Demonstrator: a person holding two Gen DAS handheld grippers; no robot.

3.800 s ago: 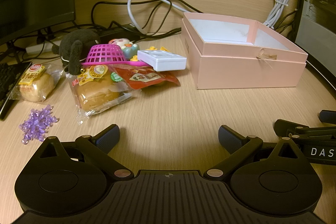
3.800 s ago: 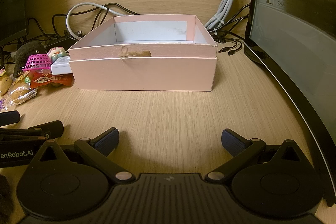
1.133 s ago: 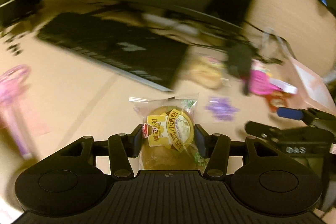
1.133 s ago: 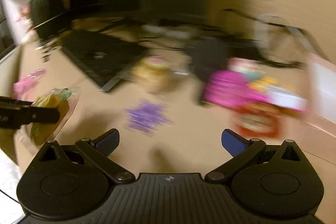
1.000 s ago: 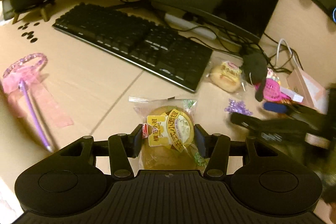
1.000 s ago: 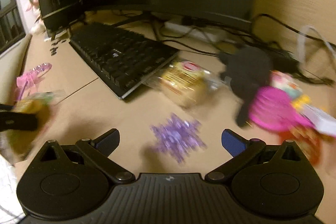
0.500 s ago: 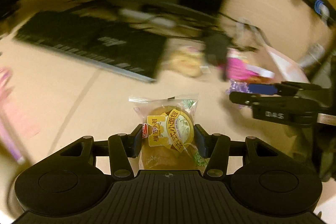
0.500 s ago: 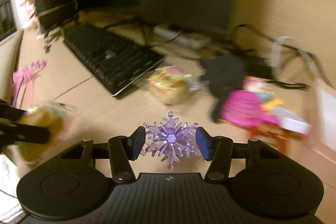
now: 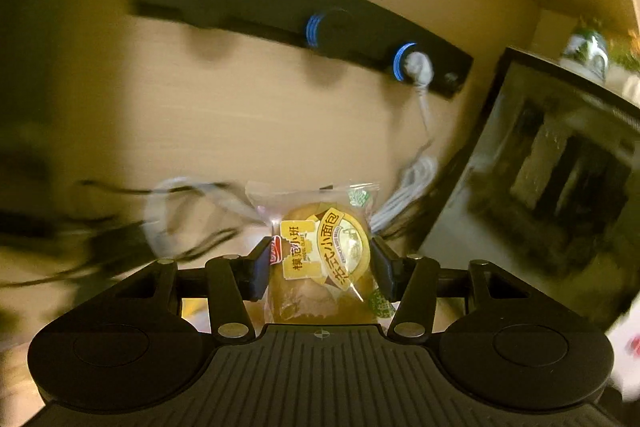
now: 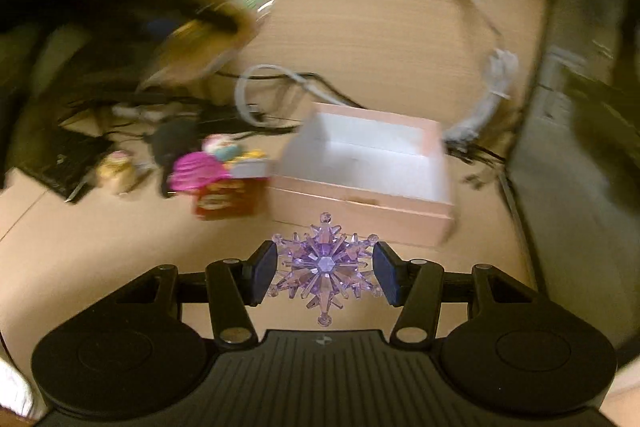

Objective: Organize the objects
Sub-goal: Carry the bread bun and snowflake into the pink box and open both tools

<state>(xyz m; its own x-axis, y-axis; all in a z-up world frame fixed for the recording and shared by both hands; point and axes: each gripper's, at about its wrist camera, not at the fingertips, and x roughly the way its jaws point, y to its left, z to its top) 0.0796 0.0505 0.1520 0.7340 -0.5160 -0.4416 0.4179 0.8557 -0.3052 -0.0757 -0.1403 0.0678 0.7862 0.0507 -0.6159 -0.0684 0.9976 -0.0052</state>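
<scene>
My left claw is easing open around the wrapped bun; my right claw grips the purple snowflake. I should centre each over the pink box on the surface before releasing.

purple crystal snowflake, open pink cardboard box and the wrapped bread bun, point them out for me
purple crystal snowflake (image 10: 323,263): right wrist view, on its hexagonal centre.
open pink cardboard box (image 10: 360,213): right wrist view, on its near outer wall.
wrapped bread bun (image 9: 322,259): left wrist view, on the yellow label.
</scene>
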